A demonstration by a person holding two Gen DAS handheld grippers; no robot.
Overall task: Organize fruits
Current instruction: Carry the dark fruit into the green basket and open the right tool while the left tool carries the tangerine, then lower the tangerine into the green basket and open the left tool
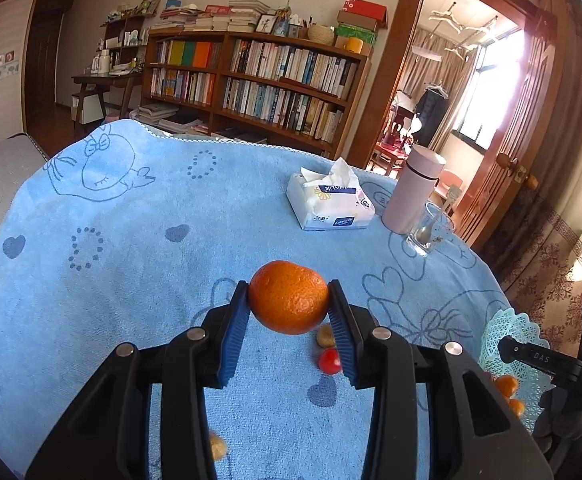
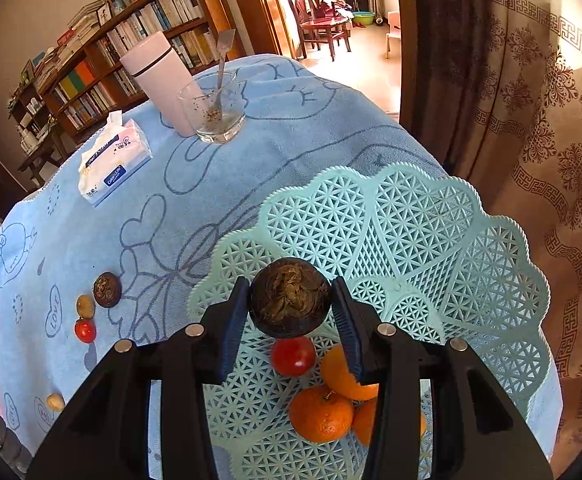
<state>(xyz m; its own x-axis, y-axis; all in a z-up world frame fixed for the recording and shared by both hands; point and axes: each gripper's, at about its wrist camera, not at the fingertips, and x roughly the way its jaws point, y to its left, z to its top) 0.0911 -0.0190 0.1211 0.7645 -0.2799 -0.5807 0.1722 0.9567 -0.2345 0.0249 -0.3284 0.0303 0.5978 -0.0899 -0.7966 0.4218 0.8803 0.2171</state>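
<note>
My left gripper (image 1: pixel 289 304) is shut on an orange mandarin (image 1: pixel 289 297), held above the blue towel (image 1: pixel 131 220). Under it lie a small tan fruit (image 1: pixel 325 336) and a red cherry tomato (image 1: pixel 329 361). My right gripper (image 2: pixel 291 304) is shut on a dark brown round fruit (image 2: pixel 290 303) over the mint lattice basket (image 2: pixel 431 240). In the basket lie a red tomato (image 2: pixel 293 356) and mandarins (image 2: pixel 321 414). Left of the basket on the towel sit another dark fruit (image 2: pixel 107 289), a tan fruit (image 2: pixel 85 306), a tomato (image 2: pixel 85 331) and a second tan fruit (image 2: pixel 55 401).
A tissue pack (image 1: pixel 329 200), a pink flask (image 1: pixel 413 188) and a glass with a spoon (image 1: pixel 427 232) stand at the table's far side. The basket (image 1: pixel 511 344) shows at the right in the left wrist view, with the other gripper's body over it. A bookshelf stands behind.
</note>
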